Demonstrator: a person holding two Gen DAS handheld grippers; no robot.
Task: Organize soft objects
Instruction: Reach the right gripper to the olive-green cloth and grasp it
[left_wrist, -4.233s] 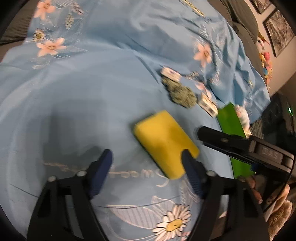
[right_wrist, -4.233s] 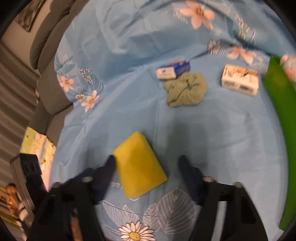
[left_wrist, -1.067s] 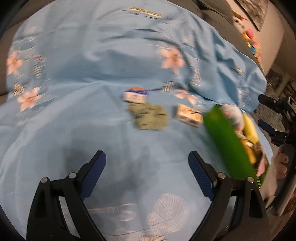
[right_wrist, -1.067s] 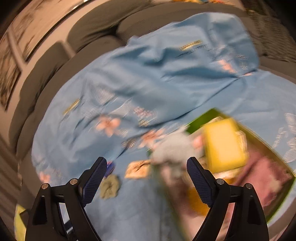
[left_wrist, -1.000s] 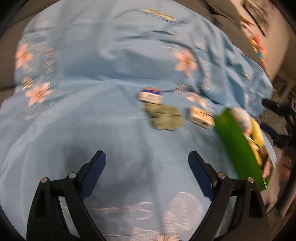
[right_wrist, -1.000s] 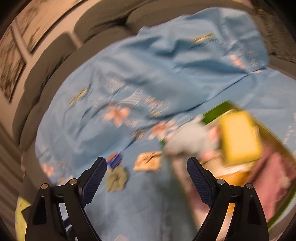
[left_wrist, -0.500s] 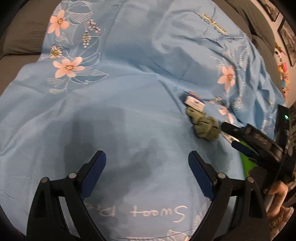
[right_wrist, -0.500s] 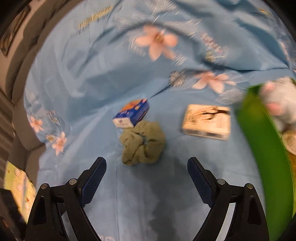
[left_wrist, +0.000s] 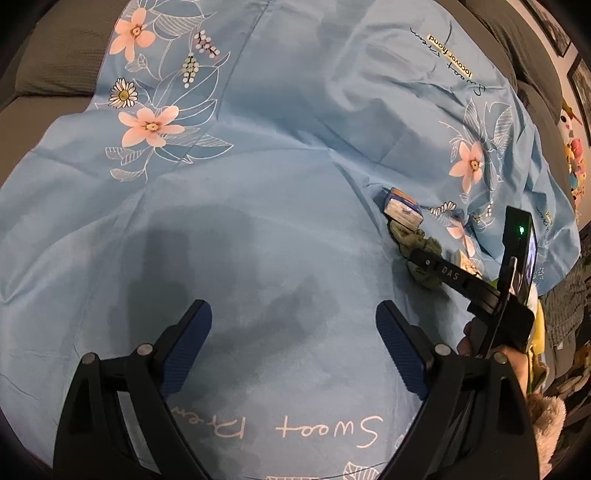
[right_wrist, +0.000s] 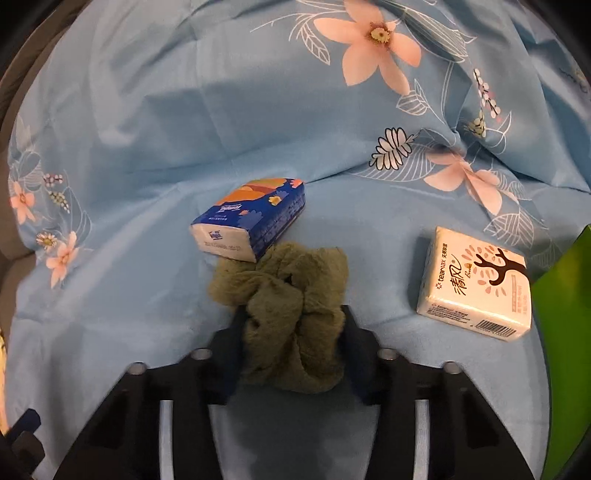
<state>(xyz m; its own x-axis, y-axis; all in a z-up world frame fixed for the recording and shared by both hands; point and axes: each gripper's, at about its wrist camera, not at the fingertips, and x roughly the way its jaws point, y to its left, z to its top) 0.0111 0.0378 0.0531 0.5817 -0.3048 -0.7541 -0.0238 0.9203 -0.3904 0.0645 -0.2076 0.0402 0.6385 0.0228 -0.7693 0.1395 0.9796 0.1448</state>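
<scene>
A: What sits nearest in the right wrist view?

B: The right gripper, low in the centre. Its jaws are closing, and the olive scrunchie is bunched between them, the fingers pressed into its sides.

A: And just beyond it?

B: A blue tissue pack touches the scrunchie's upper left edge; its small white lettering is too small to read. To the right, apart from both, lies a white pack printed "teanax", with Chinese characters, a tree drawing and a barcode on its lower edge.

A: Any borders there?

B: A green bin wall fills the right edge of the frame, just beside the white pack. The blue sheet rises in folds toward the top, with pink flowers at upper right.

A: The left wrist view?

B: The left gripper hangs at the bottom with jaws spread wide and nothing between them. Below it the sheet reads "Sweet Dream", seen upside down. The cloth ahead is bare across the centre and left.

A: Farther off?

B: At right centre the other gripper's black arm, marked "DAS", crosses the scrunchie. At upper right the sheet shows a yellow tag, roughly "locovor fiond". Grey couch shows at upper left.
</scene>
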